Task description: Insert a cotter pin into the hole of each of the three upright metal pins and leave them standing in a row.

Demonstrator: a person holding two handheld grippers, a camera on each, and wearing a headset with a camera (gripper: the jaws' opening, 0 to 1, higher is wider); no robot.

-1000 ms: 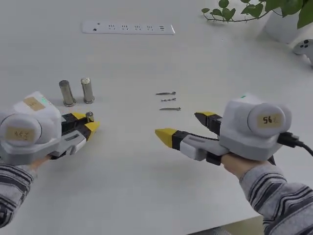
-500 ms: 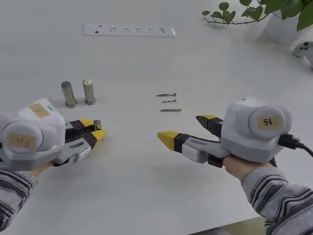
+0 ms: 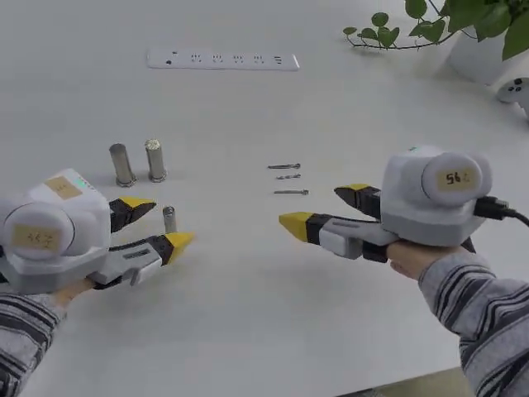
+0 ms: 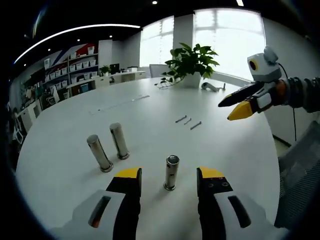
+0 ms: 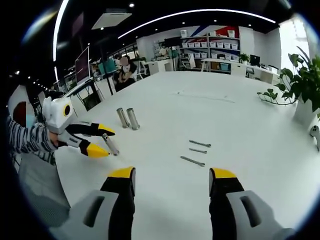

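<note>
Left gripper (image 3: 169, 222) spread wide around one upright metal pin (image 3: 169, 218); bare table (image 3: 248, 314) all round.
The short, steel-grey pin stands between the jaws, touching neither. Two taller pins (image 3: 155, 160) stand close together at its 11 o'clock. Three cotter pins (image 3: 288, 176) lie at 11 o'clock of the right gripper (image 3: 317, 207), whose jaws are also wide and empty. A power strip (image 3: 223, 59) lies far off at 12.

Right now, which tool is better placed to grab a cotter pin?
Right. The right tool is open, cotter pins just ahead; the left tool straddles a metal pin, farther off.
</note>
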